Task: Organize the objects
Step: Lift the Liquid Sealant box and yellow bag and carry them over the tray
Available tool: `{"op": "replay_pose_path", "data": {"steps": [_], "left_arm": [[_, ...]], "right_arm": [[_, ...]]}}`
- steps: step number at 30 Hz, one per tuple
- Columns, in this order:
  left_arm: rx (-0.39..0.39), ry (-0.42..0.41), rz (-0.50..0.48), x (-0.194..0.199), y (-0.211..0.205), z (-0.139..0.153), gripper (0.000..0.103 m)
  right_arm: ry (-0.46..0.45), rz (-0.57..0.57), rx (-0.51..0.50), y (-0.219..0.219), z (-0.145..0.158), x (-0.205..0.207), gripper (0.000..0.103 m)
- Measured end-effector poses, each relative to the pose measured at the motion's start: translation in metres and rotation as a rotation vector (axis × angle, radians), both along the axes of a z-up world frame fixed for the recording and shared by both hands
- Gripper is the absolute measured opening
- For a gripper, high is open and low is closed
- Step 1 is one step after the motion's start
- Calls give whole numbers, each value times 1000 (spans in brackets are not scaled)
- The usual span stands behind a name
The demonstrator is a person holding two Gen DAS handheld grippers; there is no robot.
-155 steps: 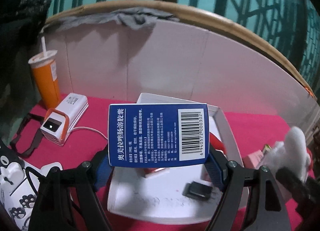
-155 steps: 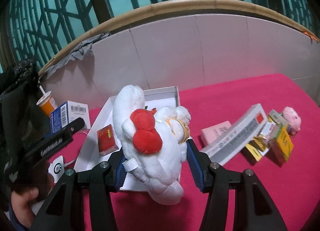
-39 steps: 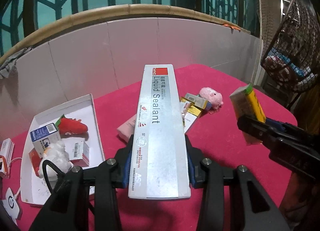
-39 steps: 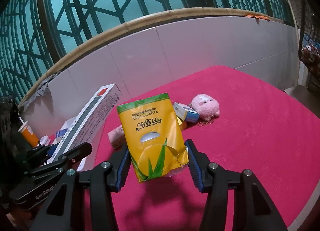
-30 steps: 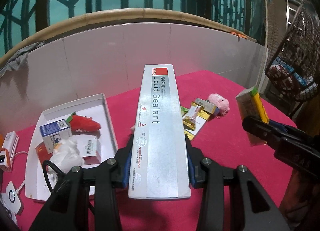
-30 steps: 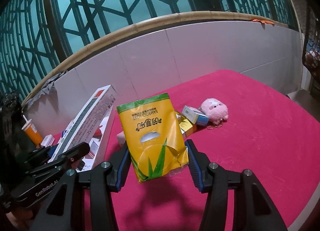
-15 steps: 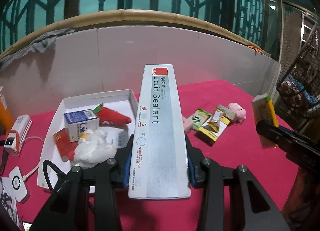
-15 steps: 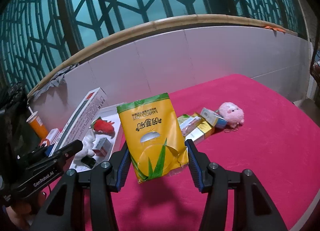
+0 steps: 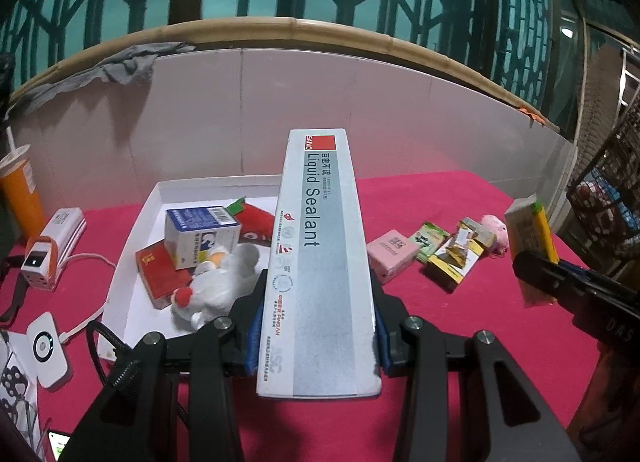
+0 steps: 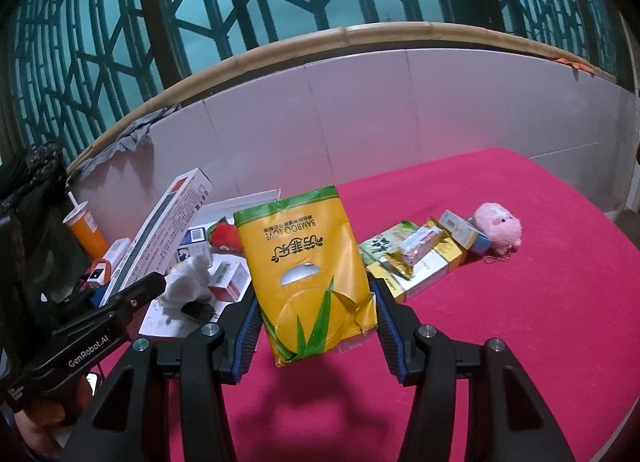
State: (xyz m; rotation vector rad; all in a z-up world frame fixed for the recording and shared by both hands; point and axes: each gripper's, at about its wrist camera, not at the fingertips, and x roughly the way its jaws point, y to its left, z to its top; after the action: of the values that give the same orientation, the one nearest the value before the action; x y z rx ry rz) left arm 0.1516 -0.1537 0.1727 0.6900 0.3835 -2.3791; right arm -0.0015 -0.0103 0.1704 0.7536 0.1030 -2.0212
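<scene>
My left gripper (image 9: 316, 338) is shut on a long white and grey Liquid Sealant box (image 9: 318, 262), held above the red table beside the white tray (image 9: 132, 246). The tray holds a blue box (image 9: 202, 236), a red box (image 9: 160, 274), a white plush toy (image 9: 216, 286) and a red strawberry toy (image 9: 256, 222). My right gripper (image 10: 316, 326) is shut on a yellow tissue pack (image 10: 308, 274), held in the air right of the tray (image 10: 240, 202). The sealant box also shows in the right wrist view (image 10: 160, 238).
A pink box (image 9: 390, 254), green and yellow packets (image 9: 452, 250) and a pink pig plush (image 10: 498, 226) lie on the red cloth at right. An orange cup (image 9: 20, 190), a power bank (image 9: 52, 246) and a white charger (image 9: 48, 350) sit left. A white wall stands behind.
Both grippers have swung left toward the tray, still holding their loads. The tray now sits nearer the middle of the left wrist view.
</scene>
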Motion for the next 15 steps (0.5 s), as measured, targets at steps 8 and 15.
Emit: {"op": "replay_pose_path", "data": {"steps": [8,15], "left_arm": [[17,21,42,22,-19,-1,42],[36,32,89,44,-38,-5,42]], "right_arm": [[20,51,20,-26,2,19,57],[21,107,44,-55,0,38,57]]}}
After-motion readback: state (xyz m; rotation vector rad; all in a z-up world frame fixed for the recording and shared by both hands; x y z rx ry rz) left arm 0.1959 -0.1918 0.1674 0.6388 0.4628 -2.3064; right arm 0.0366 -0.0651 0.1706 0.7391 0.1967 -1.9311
